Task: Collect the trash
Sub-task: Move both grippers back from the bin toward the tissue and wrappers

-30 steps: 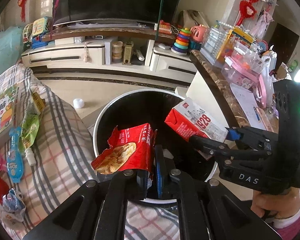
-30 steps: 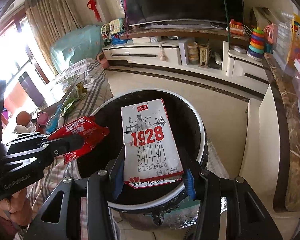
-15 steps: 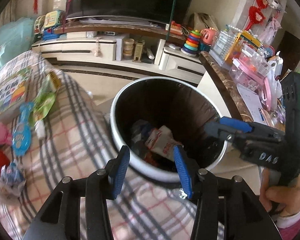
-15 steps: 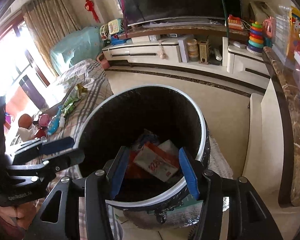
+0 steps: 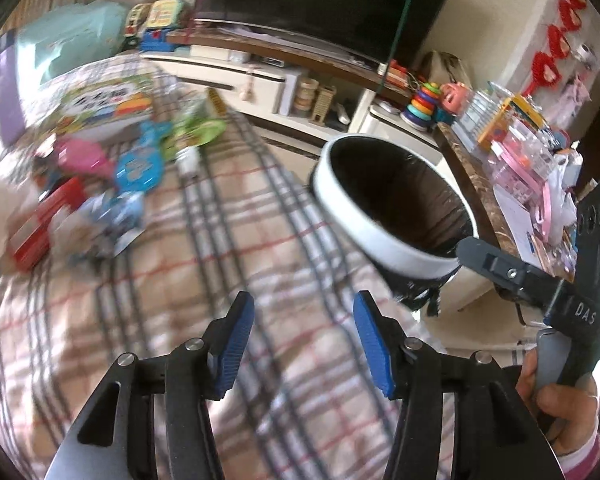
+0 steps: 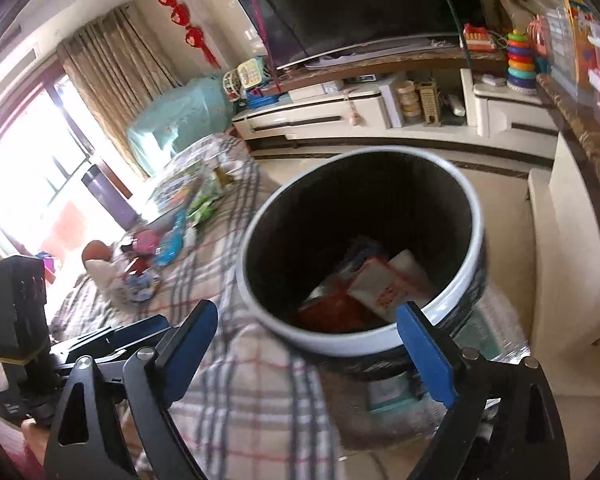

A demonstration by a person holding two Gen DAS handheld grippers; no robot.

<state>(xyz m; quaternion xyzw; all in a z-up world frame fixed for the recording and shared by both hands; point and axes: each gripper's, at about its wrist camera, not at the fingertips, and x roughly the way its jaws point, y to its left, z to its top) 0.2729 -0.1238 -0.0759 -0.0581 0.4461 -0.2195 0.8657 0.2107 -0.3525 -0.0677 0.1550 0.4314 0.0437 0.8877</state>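
Right wrist view: our right gripper (image 6: 306,350), jaws just widened, holds nothing before the round white-rimmed bin (image 6: 466,300); left gripper (image 5: 304,344) half-open, empty, over plaid cloth (image 5: 220,264).

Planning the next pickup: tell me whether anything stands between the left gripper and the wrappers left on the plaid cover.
Nothing visible does. The left gripper, jaws open and empty, faces bare plaid cover, and only that cloth lies between it and the blurred wrappers. The trash bin stands off to the side, out of that line.

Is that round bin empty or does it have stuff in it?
Not empty: the bin holds a white carton and red wrapper at its bottom.
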